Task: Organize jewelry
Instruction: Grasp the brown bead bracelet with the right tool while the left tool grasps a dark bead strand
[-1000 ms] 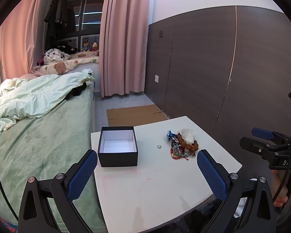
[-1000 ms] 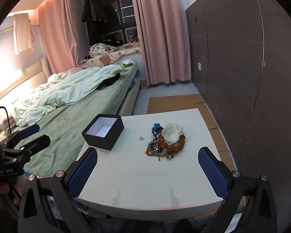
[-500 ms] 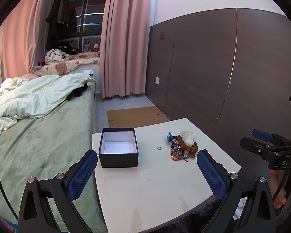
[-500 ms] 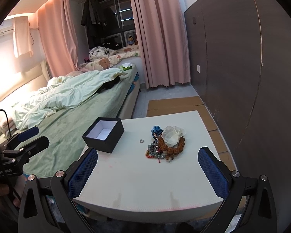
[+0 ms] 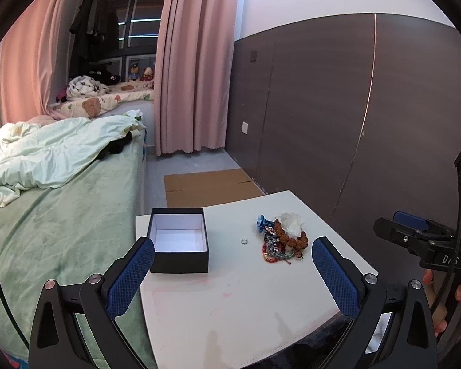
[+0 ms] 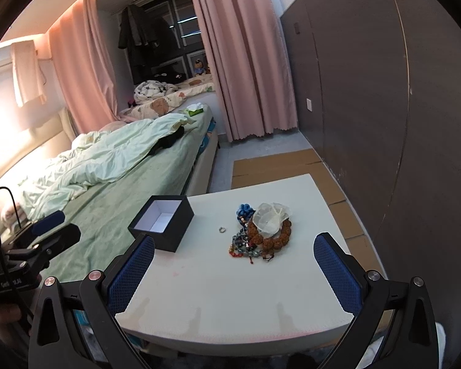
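Note:
An open black box (image 5: 179, 240) with a white inside stands on the left of the white table (image 5: 246, 301); it also shows in the right wrist view (image 6: 162, 221). A heap of bead bracelets and jewelry (image 5: 282, 240) with a clear pouch lies to its right, also seen in the right wrist view (image 6: 262, 233). A small silver ring (image 5: 244, 241) lies between them, also in the right wrist view (image 6: 222, 230). My left gripper (image 5: 232, 269) and right gripper (image 6: 233, 266) are open and empty, held back over the table's near edge.
A bed (image 5: 55, 215) with a green cover and pale duvet lies close along the table's left side. A dark panelled wall (image 5: 353, 117) runs on the right. Flat cardboard (image 5: 209, 186) lies on the floor beyond the table. Pink curtains (image 5: 193, 70) hang at the back.
Both grippers have tilted slightly, so the table and jewelry sit a little lower in both views. Nothing on the table has moved; both jaws stay open.

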The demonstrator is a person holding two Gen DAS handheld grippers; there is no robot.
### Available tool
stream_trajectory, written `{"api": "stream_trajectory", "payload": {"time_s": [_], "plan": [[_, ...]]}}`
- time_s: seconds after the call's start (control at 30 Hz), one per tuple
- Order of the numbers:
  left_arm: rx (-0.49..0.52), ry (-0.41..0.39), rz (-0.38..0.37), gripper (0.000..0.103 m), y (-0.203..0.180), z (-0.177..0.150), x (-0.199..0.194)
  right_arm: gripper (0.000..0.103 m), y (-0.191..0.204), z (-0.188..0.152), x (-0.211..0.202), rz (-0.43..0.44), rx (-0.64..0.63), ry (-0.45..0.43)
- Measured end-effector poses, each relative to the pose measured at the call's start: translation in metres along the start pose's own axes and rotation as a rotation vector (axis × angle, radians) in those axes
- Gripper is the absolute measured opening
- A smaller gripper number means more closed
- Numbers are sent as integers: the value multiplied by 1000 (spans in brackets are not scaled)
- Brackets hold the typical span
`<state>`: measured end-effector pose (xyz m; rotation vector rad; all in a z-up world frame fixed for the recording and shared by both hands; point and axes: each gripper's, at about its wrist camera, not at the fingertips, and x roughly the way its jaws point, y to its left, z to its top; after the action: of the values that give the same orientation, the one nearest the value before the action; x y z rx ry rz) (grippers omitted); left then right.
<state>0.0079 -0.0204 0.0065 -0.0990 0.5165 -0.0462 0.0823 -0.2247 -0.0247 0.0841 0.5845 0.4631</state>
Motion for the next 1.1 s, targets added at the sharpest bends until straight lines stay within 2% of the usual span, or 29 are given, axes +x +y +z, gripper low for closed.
{"api": "stream_trajectory", "payload": {"time_s": [0.23, 0.33, 0.53, 0.63, 0.73, 0.9, 1.03, 1.1], "plan": [[-4, 29, -23, 102, 0, 4, 23, 103, -19, 5, 14, -1, 70, 3], [-24, 60, -51, 102, 1, 4, 37, 103, -33, 7, 26, -25, 115, 40], [-48, 104, -90, 93, -2, 2, 64, 103, -61, 5, 51, -53, 205, 125], [-63, 142, -127, 82, -4, 0, 78, 103, -73, 3, 60, -58, 254, 157], [-66, 174, -150, 76, -10, -2, 93, 100, -85, -1, 71, -66, 316, 195], [-57, 220, -191, 65, -23, -5, 115, 84, -102, -8, 85, -44, 426, 236], [-43, 249, -204, 62, -32, -7, 133, 82, -112, -14, 98, -25, 496, 259], [-39, 265, -211, 56, -35, -9, 143, 79, -114, -14, 105, -12, 520, 270]]}}
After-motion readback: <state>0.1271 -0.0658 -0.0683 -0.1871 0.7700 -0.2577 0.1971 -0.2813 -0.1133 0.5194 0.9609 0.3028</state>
